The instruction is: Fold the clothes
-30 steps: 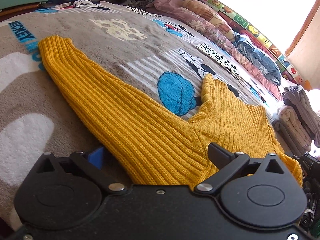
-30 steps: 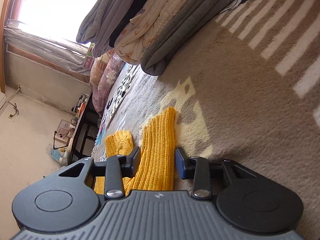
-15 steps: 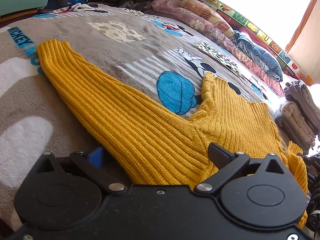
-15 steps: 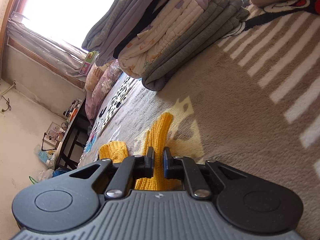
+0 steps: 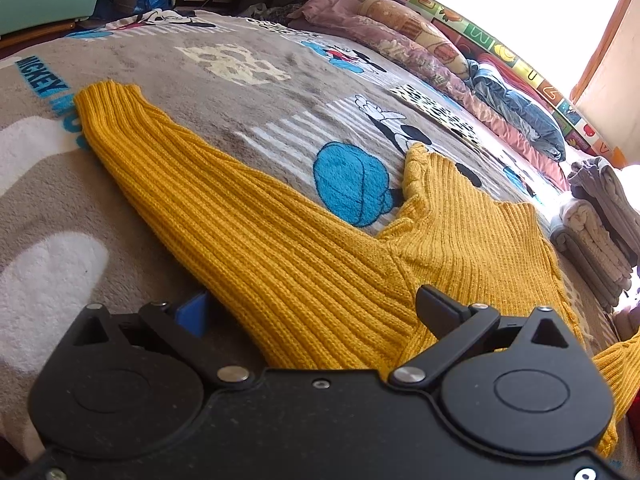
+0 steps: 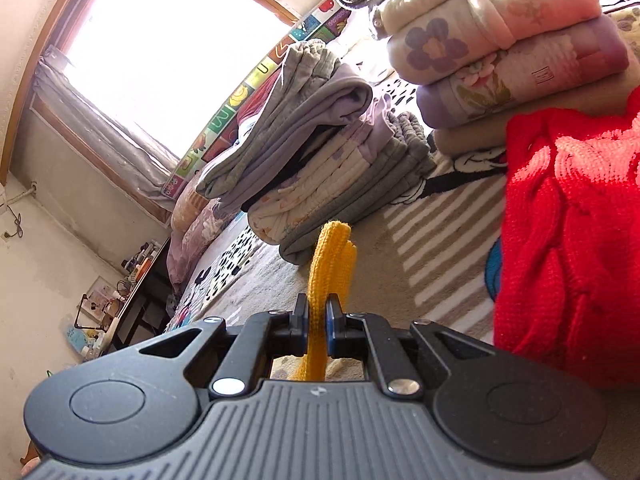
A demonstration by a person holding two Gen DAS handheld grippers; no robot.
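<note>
A mustard-yellow ribbed sweater [image 5: 280,248] lies flat on the grey cartoon-print blanket [image 5: 240,92], one sleeve stretched out to the far left. My left gripper [image 5: 314,308] stands wide open low over the sweater's shoulder; the knit lies between its fingers, and its pads do not press on it. My right gripper [image 6: 318,316] is shut on the other sleeve's cuff [image 6: 332,252], which stands up between the pads, lifted off the blanket. That raised sleeve shows at the left wrist view's lower right edge.
Stacks of folded clothes [image 6: 340,184] and folded quilts [image 6: 500,40] stand just beyond the right gripper, with a red knit [image 6: 568,240] to its right. Pillows and bedding [image 5: 400,40] line the window side. A dark desk [image 6: 132,292] stands by the wall.
My right gripper closed on the yellow sleeve cuff, then rose and swung with it toward the folded stacks. The left gripper stayed where it was, still open.
</note>
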